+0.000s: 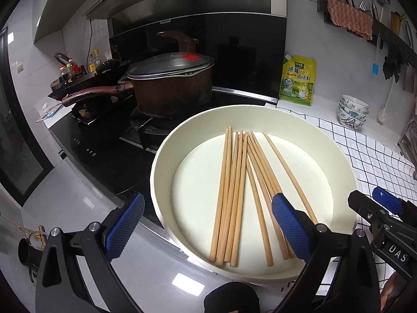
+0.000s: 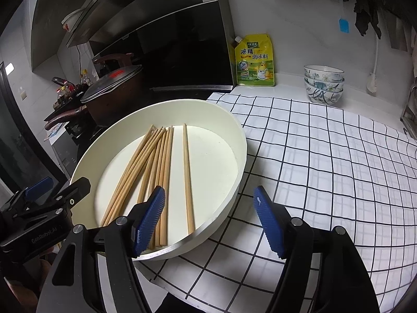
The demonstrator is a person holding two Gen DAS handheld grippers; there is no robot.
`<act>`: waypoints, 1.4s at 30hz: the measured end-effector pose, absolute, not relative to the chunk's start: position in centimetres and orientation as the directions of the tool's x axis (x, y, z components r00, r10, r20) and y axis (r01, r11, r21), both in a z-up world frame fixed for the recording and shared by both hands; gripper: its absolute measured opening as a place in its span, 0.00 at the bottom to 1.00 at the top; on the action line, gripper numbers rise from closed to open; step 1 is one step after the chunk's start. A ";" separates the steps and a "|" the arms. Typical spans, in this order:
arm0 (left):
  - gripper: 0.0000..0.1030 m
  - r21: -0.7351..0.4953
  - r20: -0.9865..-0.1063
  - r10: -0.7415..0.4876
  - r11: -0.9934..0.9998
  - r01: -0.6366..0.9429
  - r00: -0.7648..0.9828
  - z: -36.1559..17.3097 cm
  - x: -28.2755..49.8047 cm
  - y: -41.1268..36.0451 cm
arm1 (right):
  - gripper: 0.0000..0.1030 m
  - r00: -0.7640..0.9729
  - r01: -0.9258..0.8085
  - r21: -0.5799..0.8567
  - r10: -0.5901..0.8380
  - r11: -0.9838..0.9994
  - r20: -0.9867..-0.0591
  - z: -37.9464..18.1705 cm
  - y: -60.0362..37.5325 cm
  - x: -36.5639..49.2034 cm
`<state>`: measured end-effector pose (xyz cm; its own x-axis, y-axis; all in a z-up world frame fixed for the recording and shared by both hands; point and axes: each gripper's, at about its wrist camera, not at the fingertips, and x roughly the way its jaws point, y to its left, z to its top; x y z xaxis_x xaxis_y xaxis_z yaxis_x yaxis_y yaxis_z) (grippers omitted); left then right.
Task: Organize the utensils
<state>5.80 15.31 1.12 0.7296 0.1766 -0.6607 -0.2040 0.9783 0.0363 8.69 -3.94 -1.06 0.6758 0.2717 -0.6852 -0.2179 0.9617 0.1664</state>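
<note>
A round cream basin [image 1: 260,114] sits on the desk [image 2: 325,156], partly on the black-and-white checked cloth [image 2: 338,172] and partly reaching over the edge of the black hob [image 1: 104,151] at the desk's left side. Inside it lie the wooden chopsticks [image 1: 234,195], flat on the basin's floor. Most of them form a loose fan, tips close together at the far wall and spreading toward the near wall; one chopstick [image 2: 187,177] lies apart from the bundle, on the side nearer the checked cloth.

The left claw [image 1: 208,227] hangs over the near rim of the basin with its blue pads wide apart and nothing between them; its right pad [image 1: 289,229] stands above the near ends of a few chopsticks, and whether it touches them cannot be told. The right claw [image 2: 211,219] is also spread wide and empty, straddling the basin's near right rim: one pad [image 2: 151,219] is over the basin, the other over the cloth.

On the hob stands a dark brown pot [image 1: 169,88] with a lid and a long handle. Toward the desk's back edge, against the wall, stands a yellow seasoning pouch [image 2: 255,60], and further along the same edge a stack of patterned bowls [image 2: 323,83].
</note>
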 end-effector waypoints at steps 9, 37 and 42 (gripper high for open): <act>0.94 0.047 -0.655 0.192 0.976 -0.214 0.731 1.4 5.6 15.3 | 0.66 0.685 -0.219 0.148 0.260 0.965 -0.681 -0.7 -3.8 8.3; 0.94 0.038 -0.655 0.186 0.976 -0.215 0.733 1.6 5.2 15.2 | 0.66 0.686 -0.223 0.146 0.261 0.964 -0.679 -0.6 -3.9 7.9; 0.94 0.046 -0.654 0.191 0.976 -0.214 0.732 1.7 5.1 15.0 | 0.66 0.687 -0.218 0.149 0.260 0.965 -0.679 -0.7 -4.2 7.8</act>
<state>5.13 14.98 1.65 0.7317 0.1910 -0.6543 -0.2137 0.9758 0.0460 7.81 -4.19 -0.66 0.6867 0.2596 -0.6790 -0.2175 0.9646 0.1487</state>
